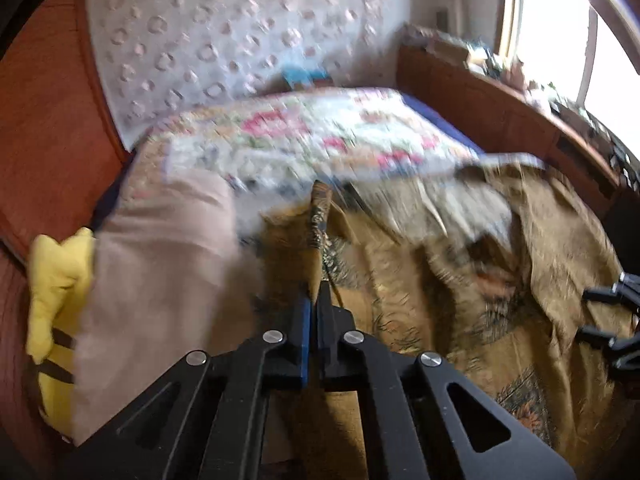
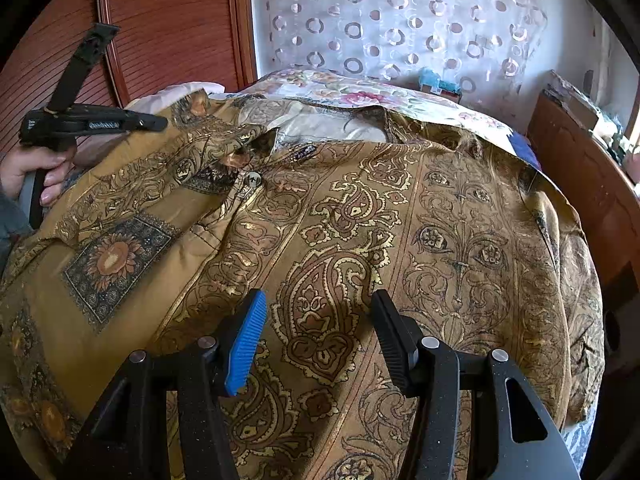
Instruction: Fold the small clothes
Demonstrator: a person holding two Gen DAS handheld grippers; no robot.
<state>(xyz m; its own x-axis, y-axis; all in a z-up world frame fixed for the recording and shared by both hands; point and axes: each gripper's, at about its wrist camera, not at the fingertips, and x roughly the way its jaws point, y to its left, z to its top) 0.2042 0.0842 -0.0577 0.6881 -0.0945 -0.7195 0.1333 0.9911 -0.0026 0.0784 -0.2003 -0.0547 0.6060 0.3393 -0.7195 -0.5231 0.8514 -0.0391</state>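
A gold paisley shirt [image 2: 360,220] lies spread over the bed, directly under and ahead of the right gripper [image 2: 316,340], whose jaws stand apart above the cloth without touching it. The left gripper [image 1: 316,308] is clamped on a raised fold of the shirt. Beyond both lies a floral quilt [image 1: 320,136]; left of the left gripper, a yellow toy [image 1: 56,292].
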